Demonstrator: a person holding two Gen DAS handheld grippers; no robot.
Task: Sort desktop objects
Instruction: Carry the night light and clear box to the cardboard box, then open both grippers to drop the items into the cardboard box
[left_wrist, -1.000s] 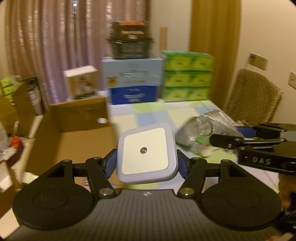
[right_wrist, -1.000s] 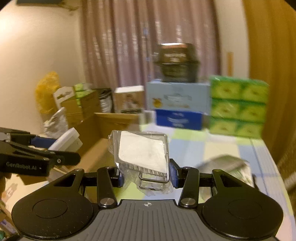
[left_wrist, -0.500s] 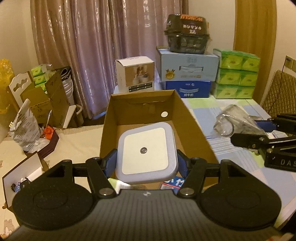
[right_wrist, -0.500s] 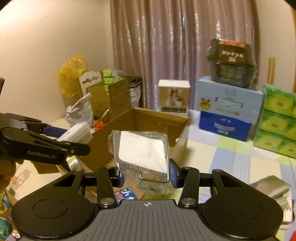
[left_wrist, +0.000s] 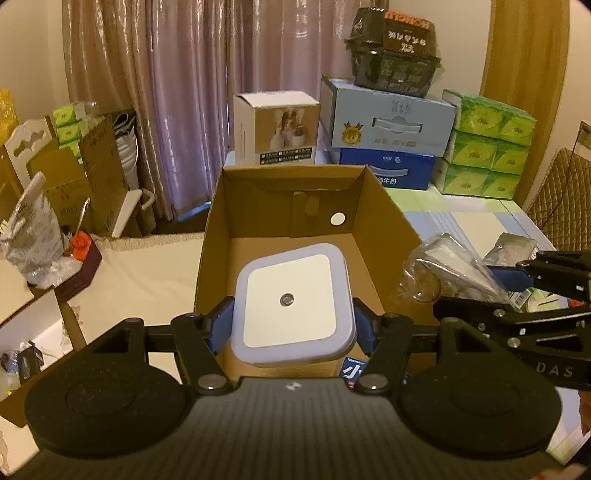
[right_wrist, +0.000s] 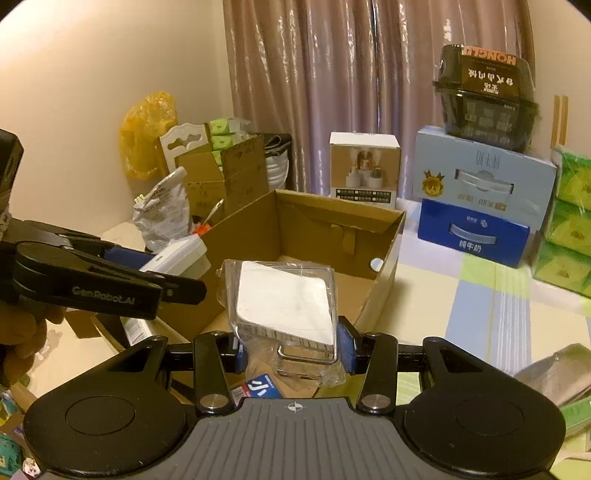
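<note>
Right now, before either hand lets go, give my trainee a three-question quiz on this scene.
1. True or false: the left gripper grips a white square night light over the open cardboard box.
2. The right gripper is shut on: A) a green tissue pack, B) a clear plastic-wrapped packet, C) nothing.
3. Fill in: the black food container sits on the light blue ____.

Key: 1 true; 2 B; 3 carton.
</note>
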